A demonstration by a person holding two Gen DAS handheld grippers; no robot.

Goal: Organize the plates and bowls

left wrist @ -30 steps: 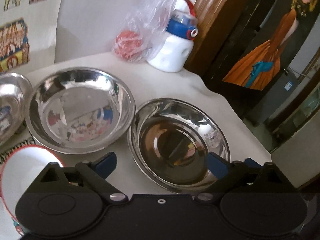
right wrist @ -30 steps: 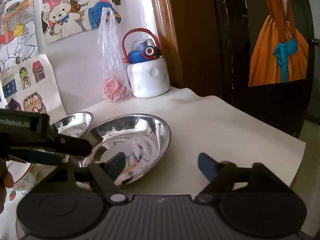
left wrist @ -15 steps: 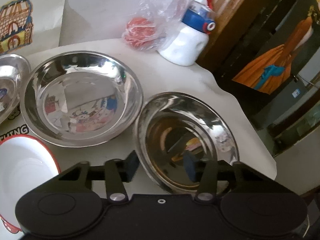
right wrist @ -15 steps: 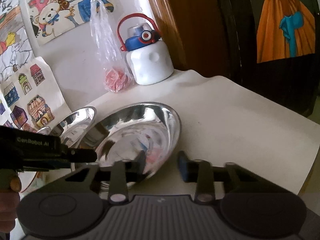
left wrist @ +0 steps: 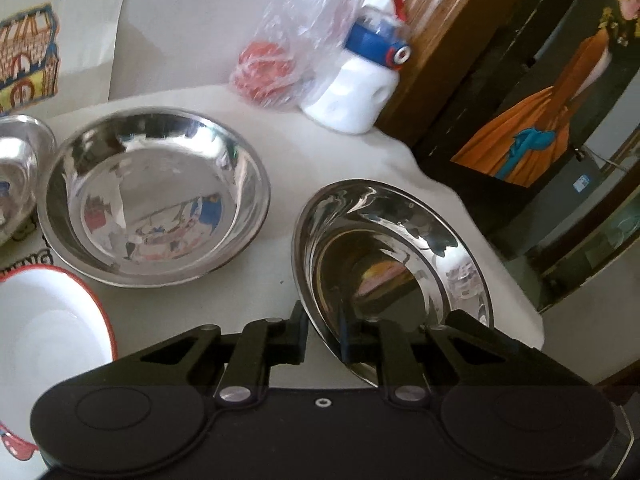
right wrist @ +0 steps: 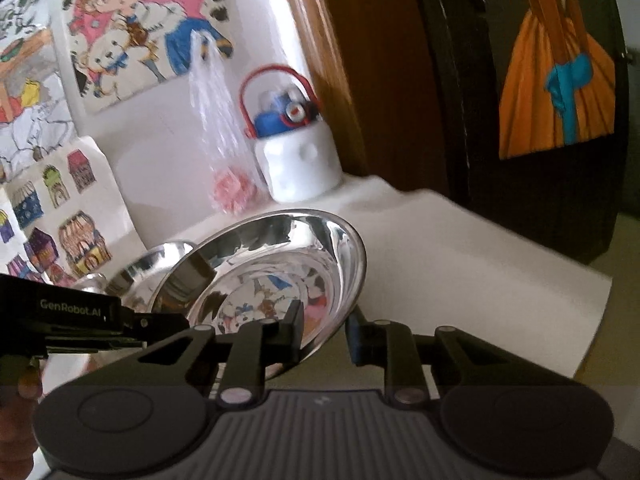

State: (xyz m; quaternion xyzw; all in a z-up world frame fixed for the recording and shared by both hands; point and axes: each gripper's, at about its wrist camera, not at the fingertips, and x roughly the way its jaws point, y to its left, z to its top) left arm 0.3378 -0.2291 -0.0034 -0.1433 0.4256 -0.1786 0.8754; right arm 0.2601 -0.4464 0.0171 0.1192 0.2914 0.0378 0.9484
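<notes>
While both tongs pinch one rim: slip risk on thin polished steel.
Left gripper (left wrist: 323, 334): clenched on the steel plate (left wrist: 394, 256) near rim.
Right gripper (right wrist: 324, 330): clenched on the same rim.
Plate: tilted up off the table (left wrist: 288, 160), beside the steel bowl (left wrist: 154, 200); round, hollow facing left.
Cause: uneven pull twists it loose.

Three steel bowls (left wrist: 156, 200), one white bowl (left wrist: 44, 328), one bottle (left wrist: 356, 96).

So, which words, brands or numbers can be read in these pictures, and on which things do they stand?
"GenRobot.AI": on the black body of the left gripper, seen from the right wrist.
Black letters on the paper under the steel bowl: upside down, cut off, unreadable.
Nothing else is readable.
</notes>
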